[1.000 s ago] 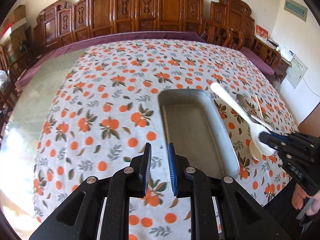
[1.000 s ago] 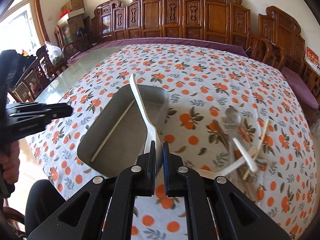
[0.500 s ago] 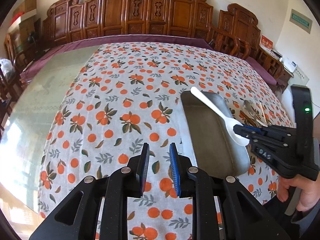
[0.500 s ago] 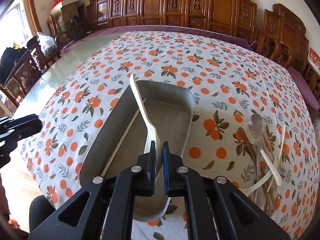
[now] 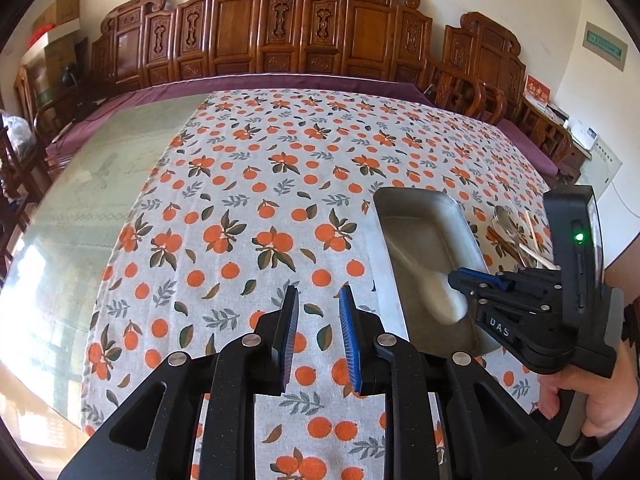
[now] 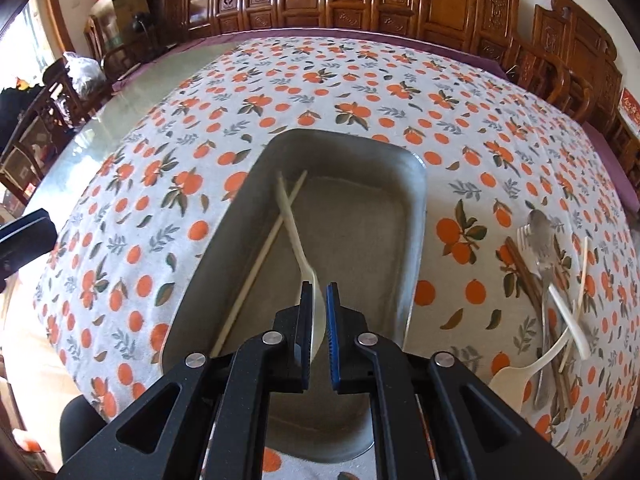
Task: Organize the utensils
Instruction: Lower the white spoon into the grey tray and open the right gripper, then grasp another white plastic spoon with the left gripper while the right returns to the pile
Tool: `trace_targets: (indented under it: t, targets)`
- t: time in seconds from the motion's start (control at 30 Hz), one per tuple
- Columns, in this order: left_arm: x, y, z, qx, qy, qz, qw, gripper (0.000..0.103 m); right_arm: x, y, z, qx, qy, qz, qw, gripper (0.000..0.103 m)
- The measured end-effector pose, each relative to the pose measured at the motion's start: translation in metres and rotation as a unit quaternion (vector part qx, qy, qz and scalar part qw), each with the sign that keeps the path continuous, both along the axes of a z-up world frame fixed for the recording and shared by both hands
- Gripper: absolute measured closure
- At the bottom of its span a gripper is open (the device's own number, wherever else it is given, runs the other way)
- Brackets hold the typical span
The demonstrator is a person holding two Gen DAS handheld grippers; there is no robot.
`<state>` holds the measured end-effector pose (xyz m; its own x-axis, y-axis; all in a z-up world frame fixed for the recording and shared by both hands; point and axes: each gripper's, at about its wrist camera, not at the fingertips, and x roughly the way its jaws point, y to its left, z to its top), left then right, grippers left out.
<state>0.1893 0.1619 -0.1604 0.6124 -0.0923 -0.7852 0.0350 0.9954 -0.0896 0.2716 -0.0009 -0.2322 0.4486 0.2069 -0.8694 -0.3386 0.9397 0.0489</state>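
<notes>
A white tablecloth (image 6: pixel 340 76) printed with orange fruit and grey-green leaves is covering the table, edged at twelve o'clock by purple cloth (image 5: pixel 280 82). A dull grey metal tray (image 6: pixel 414 216) is holding a cream spoon (image 6: pixel 298 240) and pale chopstick (image 6: pixel 260 256). Black grippers are showing blue pads (image 5: pixel 348 344). Carved chairs (image 5: pixel 304 32) are glowing reddish-brown.

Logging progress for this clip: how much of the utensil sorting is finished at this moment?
Done: one pale chopstick lies in the grey metal tray. In hand: the right gripper holds a white plastic spoon by its bowl, handle resting across the chopstick. Left: the pile on the orange-print cloth, with a metal fork, spoon, brown chopsticks and white plastic pieces. The left gripper is empty.
</notes>
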Motion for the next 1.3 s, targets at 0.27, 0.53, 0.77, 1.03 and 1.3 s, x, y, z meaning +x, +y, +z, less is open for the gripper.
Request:
trace_targets:
  t: [0.27,0.53,0.77,1.03,1.3]
  targets:
    - [-0.004,-0.014,0.002,0.015,-0.006,-0.010,0.9998,0.073,-0.020,-0.020,0.030,0.042,-0.043,0.037,0.998,0.083]
    - [-0.012,-0.049,0.009,0.027,-0.020,-0.033,0.9989,0.043,-0.043,-0.090,0.064,0.033,-0.094,0.059,0.993,0.083]
    - [-0.014,-0.091,0.010,0.026,-0.023,-0.055,0.9978,0.042,-0.053,-0.178,0.073,0.010,-0.116,0.025,0.993,0.083]
    - [-0.006,-0.152,0.007,0.018,-0.021,-0.089,0.9957,0.042,-0.061,-0.246,0.064,0.030,-0.114,-0.006,0.993,0.074]
    - [0.013,-0.218,-0.012,0.017,-0.002,-0.128,0.9916,0.042,-0.063,-0.274,0.059,0.051,-0.107,-0.011,0.993,0.073]
